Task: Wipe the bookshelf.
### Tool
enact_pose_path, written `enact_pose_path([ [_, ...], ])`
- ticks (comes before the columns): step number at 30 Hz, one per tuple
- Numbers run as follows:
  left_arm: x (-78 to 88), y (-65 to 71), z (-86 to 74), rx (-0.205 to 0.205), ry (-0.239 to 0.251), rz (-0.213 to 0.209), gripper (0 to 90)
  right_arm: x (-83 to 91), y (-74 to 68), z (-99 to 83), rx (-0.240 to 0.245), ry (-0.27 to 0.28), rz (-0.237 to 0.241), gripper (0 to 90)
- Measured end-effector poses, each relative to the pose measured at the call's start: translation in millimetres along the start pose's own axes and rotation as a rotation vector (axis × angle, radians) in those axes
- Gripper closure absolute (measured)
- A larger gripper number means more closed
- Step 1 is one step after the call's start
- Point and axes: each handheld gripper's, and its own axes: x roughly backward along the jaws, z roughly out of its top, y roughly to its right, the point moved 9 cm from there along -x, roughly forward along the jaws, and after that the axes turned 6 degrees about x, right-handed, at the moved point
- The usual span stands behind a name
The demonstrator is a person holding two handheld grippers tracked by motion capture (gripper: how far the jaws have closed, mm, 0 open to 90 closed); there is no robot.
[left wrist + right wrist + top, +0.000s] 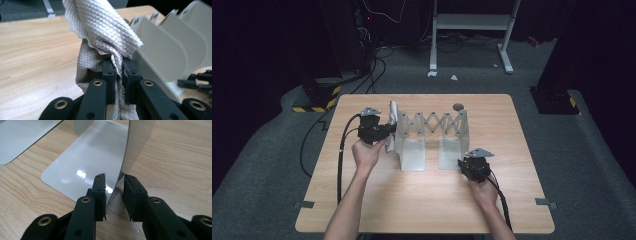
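Observation:
A grey-white quilted cloth [392,111] [105,27] hangs bunched at the left end of a grey accordion rack [432,122] [160,47] on the wooden table [422,200]. My left gripper [393,129] [117,67] is shut on the cloth, pinching a fold between its pads, and holds it off the table beside the rack's left plate [412,155]. My right gripper [464,164] [115,182] is at the near edge of the rack's right upright plate [449,152] [135,145]. Its jaws straddle the thin sheet, with a gap showing on the right side.
A small round grey object [458,106] lies behind the rack near the table's far edge. The rack's flat shiny foot [87,157] lies ahead of my right gripper. Cables trail from both grippers. A white stand [472,22] is on the floor beyond the table.

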Motion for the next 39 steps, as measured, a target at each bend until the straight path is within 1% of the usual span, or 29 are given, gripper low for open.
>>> enact_pose_path([
  [4, -1.8, -1.8, 9.5, 0.002, 0.006, -0.003, 81.9, 0.1, -0.1, -0.1, 0.002, 0.0, 0.001, 71.7],
  [7, -6.5, -5.3, 16.0, 0.019, 0.014, -0.01, 81.9, 0.1, -0.3, -0.1, 0.003, 0.0, 0.002, 71.6],
  [8, -8.9, -6.3, 17.1, 0.035, 0.016, -0.017, 81.9, 0.1, -0.4, -0.1, 0.004, -0.001, 0.003, 71.6],
  [10, -14.3, -10.0, 17.4, 0.038, 0.004, -0.01, 81.9, 0.1, -0.4, -0.1, 0.004, -0.001, 0.004, 71.6],
  [14, -21.7, -13.0, 15.4, 0.033, -0.013, 0.002, 81.9, 0.1, -0.4, -0.1, 0.004, 0.0, 0.004, 71.6],
  [20, -33.1, -18.0, 6.4, 0.017, -0.057, 0.023, 81.9, 0.1, -0.5, 0.0, 0.005, 0.0, 0.004, 71.6],
  [22, -36.7, -19.4, 2.6, 0.028, -0.067, 0.022, 81.9, 0.1, -0.6, -0.1, 0.005, -0.001, 0.004, 71.6],
  [29, -45.5, -24.1, -11.7, 0.034, -0.099, 0.022, 81.9, 0.0, -0.4, 0.0, 0.008, 0.0, 0.002, 71.6],
  [33, -50.6, -26.3, -20.7, 0.031, -0.125, 0.028, 81.9, 0.1, -0.5, 0.0, 0.009, 0.0, 0.002, 71.6],
  [35, -53.1, -26.9, -24.6, 0.023, -0.14, 0.038, 81.9, 0.1, -0.5, 0.0, 0.01, 0.001, 0.002, 71.6],
  [37, -54.6, -27.6, -26.8, 0.022, -0.14, 0.042, 81.9, 0.0, -0.5, 0.0, 0.009, 0.001, 0.002, 71.6],
  [39, -56.2, -28.7, -30.4, 0.042, -0.139, 0.029, 81.9, 0.1, -0.5, 0.0, 0.01, 0.0, 0.002, 71.6],
])
